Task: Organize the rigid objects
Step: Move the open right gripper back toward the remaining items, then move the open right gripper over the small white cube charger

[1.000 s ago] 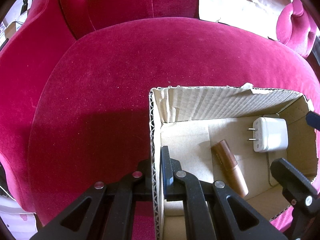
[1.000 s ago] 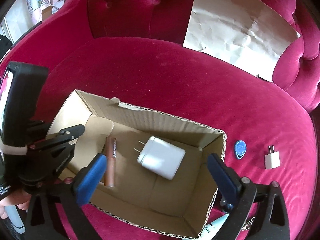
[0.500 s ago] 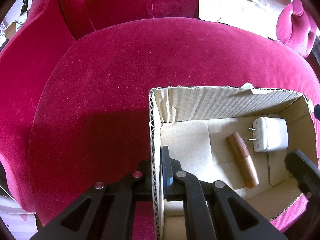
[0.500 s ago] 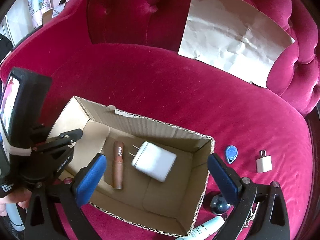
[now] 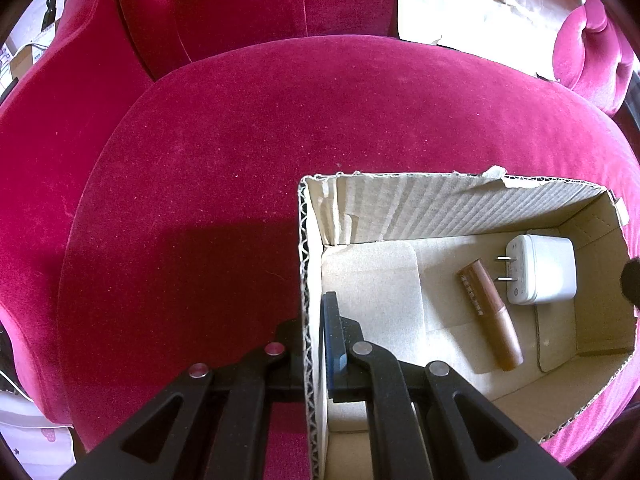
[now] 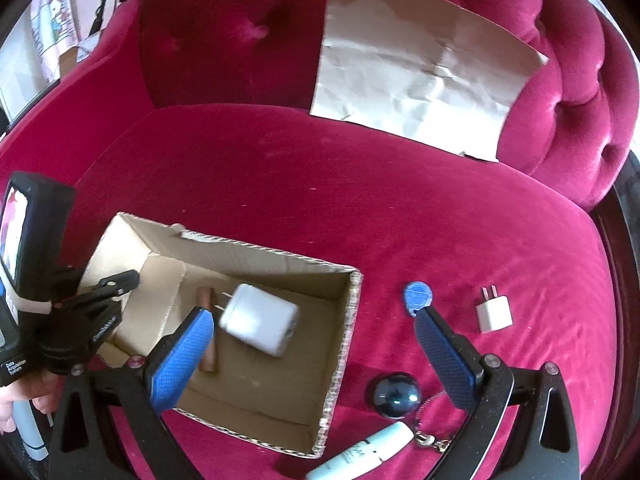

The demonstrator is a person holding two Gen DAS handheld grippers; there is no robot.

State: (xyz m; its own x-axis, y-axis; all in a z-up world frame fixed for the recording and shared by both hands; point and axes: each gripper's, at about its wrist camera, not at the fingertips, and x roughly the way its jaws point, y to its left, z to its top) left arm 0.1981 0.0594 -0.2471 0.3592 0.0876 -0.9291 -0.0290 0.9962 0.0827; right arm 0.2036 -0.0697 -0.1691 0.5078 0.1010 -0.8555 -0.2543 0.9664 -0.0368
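Seat: a crimson velvet sofa (image 6: 360, 200) with a buttoned back and rolled arm; its broad cushion carries everything.
Landmark: an open cardboard box (image 5: 452, 208) on the cushion, its top edges torn and ragged.
Paper: a creased sheet of brown paper (image 6: 420, 64) leans on the sofa back, well behind the box.
Inside the box: a large white charger (image 5: 540, 274) lies on the floor with its prongs toward a brown lipstick tube (image 5: 490, 314) just beside it.
Right of the box: a blue round tag (image 6: 417, 296) near the box wall; a small white plug (image 6: 493, 311) farther out.
Front right of the box: a dark glossy ball (image 6: 397, 395) and a pale tube (image 6: 362, 454), with a bit of chain near them.
Left gripper (image 5: 314, 340): jaws clamped together on the box's left wall, one finger outside, one inside.
Right gripper (image 6: 316, 340): jaws wide apart and empty, above the box's right wall.
Room: past the sofa's left arm, a pale wall, a dark cable and some cartons; details too small to tell.
Hand: part of a hand (image 6: 16, 396) shows at the left gripper's handle.
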